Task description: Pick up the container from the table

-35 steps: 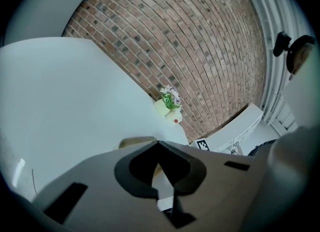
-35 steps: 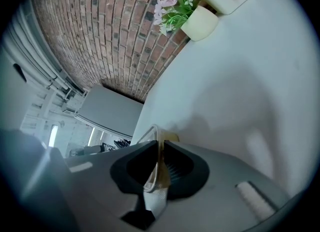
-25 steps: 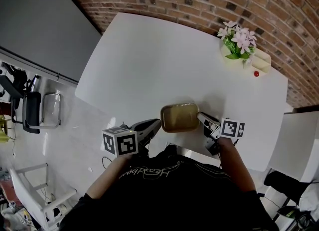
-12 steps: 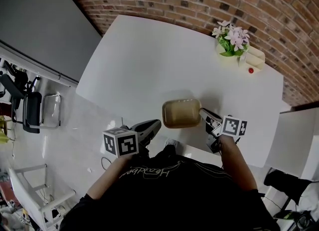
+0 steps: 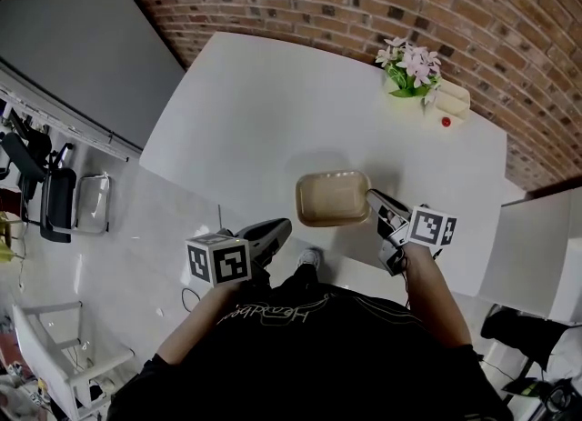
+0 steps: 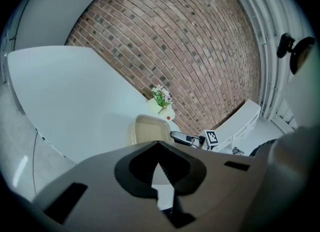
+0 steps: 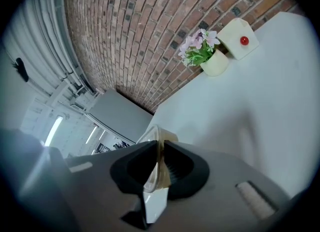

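The tan, shallow container (image 5: 333, 198) hangs level above the near edge of the white table (image 5: 264, 110). My right gripper (image 5: 371, 199) is shut on its right rim. In the right gripper view the thin rim (image 7: 156, 137) is pinched between the two dark jaws of the right gripper (image 7: 159, 148). My left gripper (image 5: 285, 225) is off the table's near edge, to the left of and below the container and apart from it. Its jaws meet at the tip with nothing between them. In the left gripper view the container (image 6: 147, 130) floats beyond the left gripper (image 6: 159, 146).
A pot of pink flowers (image 5: 409, 69) and a small white box with a red button (image 5: 452, 101) stand at the table's far right corner by the brick wall. A black chair (image 5: 56, 203) is on the floor at left and a white cabinet (image 5: 536, 251) at right.
The right gripper has lifted the container off the table and carried it slightly farther out. The left gripper has shifted a little and stays shut.
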Motion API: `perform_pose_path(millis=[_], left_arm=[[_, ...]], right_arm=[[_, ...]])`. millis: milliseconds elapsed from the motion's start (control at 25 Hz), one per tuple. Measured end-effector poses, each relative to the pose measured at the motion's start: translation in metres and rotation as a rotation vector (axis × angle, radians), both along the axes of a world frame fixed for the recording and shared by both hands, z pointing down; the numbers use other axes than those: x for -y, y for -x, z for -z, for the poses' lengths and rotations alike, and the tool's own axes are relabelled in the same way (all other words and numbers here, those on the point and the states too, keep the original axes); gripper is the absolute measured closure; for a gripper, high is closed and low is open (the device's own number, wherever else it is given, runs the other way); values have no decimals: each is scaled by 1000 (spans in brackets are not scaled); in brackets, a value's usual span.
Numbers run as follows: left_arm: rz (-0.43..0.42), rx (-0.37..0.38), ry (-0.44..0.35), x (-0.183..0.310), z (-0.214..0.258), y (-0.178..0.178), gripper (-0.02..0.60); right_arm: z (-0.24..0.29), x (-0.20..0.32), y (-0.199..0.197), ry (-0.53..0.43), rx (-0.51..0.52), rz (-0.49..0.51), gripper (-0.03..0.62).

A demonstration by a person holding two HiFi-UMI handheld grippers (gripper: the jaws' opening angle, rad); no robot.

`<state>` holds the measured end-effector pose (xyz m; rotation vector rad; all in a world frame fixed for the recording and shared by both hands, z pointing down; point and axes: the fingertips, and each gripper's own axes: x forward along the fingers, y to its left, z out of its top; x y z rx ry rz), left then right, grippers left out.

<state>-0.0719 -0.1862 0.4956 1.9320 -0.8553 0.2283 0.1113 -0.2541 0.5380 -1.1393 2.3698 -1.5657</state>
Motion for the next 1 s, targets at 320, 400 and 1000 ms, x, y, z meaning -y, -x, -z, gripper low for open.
perform_pose_path(millis=[320, 400, 1000], left_arm=[[-4, 8, -45, -29, 18, -9, 578], [-5, 4, -58, -36, 22, -14, 578], [-17, 0, -178, -74, 58, -25, 578]], right_arm=[[31, -30, -19, -73, 2, -38, 546], [39, -38, -24, -92, 8, -48, 546], [116, -105, -55, -276, 53, -121, 546]])
